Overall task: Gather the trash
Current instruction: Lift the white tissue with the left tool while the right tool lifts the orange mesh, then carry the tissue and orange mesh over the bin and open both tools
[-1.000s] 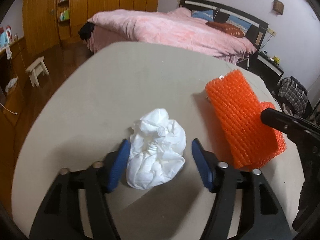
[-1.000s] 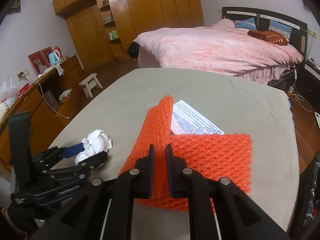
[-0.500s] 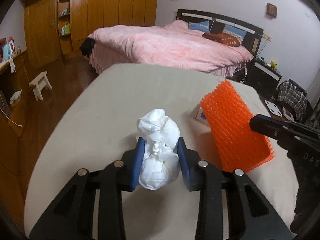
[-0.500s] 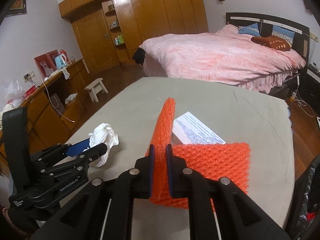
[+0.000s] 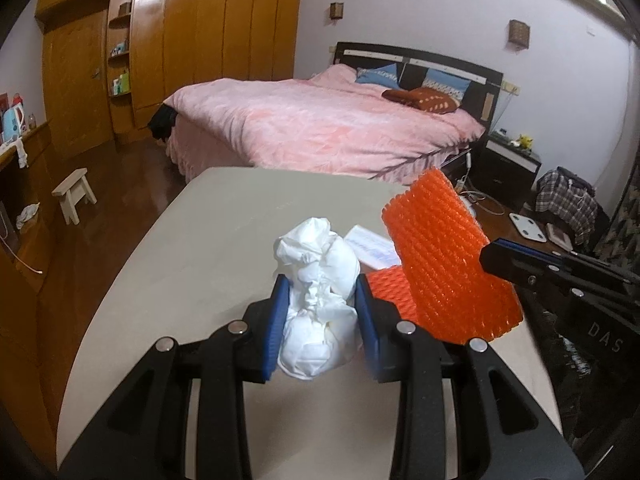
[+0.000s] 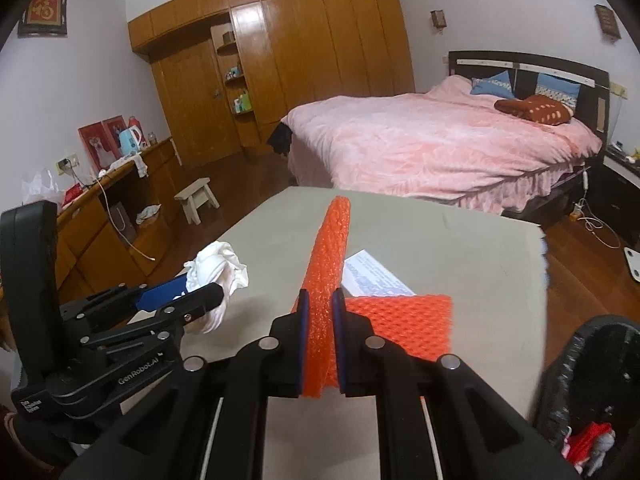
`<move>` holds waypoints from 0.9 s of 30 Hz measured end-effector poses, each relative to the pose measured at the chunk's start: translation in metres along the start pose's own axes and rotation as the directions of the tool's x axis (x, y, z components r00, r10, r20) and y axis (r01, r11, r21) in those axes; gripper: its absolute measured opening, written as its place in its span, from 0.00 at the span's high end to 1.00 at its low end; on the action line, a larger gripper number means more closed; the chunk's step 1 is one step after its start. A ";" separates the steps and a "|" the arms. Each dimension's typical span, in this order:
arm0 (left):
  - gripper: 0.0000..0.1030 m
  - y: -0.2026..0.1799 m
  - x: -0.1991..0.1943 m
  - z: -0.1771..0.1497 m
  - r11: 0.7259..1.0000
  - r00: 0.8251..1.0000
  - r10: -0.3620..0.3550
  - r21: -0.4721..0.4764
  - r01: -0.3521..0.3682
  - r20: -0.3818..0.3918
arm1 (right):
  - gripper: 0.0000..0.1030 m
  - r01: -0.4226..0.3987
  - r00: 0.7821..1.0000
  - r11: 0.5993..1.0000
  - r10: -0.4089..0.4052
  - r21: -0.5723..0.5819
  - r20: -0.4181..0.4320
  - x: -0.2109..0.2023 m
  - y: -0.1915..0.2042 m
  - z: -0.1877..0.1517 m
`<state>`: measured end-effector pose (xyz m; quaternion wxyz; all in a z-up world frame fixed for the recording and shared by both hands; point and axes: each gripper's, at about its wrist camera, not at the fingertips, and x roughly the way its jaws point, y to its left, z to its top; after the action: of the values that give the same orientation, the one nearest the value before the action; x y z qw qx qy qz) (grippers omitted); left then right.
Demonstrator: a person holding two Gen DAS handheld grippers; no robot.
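My left gripper (image 5: 320, 308) is shut on a crumpled white tissue wad (image 5: 318, 280) and holds it above the grey table (image 5: 224, 240). The wad also shows in the right wrist view (image 6: 218, 270). My right gripper (image 6: 319, 316) is shut on a folded orange bubble-wrap sheet (image 6: 332, 252), lifted with one flap (image 6: 400, 328) hanging down. In the left wrist view the orange sheet (image 5: 444, 256) stands to the right of the wad, with the right gripper's fingers (image 5: 516, 264) on it.
A white printed paper (image 6: 376, 276) lies on the table under the orange sheet. A black-lined trash bin (image 6: 588, 392) with red and white scraps stands at the table's right. A pink bed (image 5: 328, 128), a small stool (image 5: 74, 194) and wooden cabinets lie beyond.
My left gripper closed on the tissue wad and lifted it. My right gripper raised the orange sheet higher off the table. Both views tilted up toward the room.
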<state>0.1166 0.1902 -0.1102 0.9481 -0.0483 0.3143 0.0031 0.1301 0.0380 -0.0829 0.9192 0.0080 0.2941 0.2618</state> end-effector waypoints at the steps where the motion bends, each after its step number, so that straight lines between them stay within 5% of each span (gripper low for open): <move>1: 0.69 -0.005 -0.003 0.000 1.000 1.000 -0.008 0.001 0.008 0.005 | 0.89 0.006 1.000 1.000 -0.006 0.004 0.005 -0.005 -0.003 0.000; 15: 0.68 -0.067 -0.027 0.006 0.993 0.993 -0.108 0.055 0.105 0.049 | 0.89 0.103 0.992 0.992 -0.108 0.072 0.065 -0.067 -0.044 -0.010; 27: 0.68 -0.131 -0.027 0.011 0.969 0.974 -0.220 0.130 0.211 0.056 | 0.89 0.239 0.964 0.958 -0.254 0.156 0.082 -0.119 -0.106 -0.028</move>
<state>0.1060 0.0617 -0.0730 0.9544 -0.0236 0.2735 -0.1177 0.0832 -0.1157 -0.0598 0.9554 0.0513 0.2639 0.1223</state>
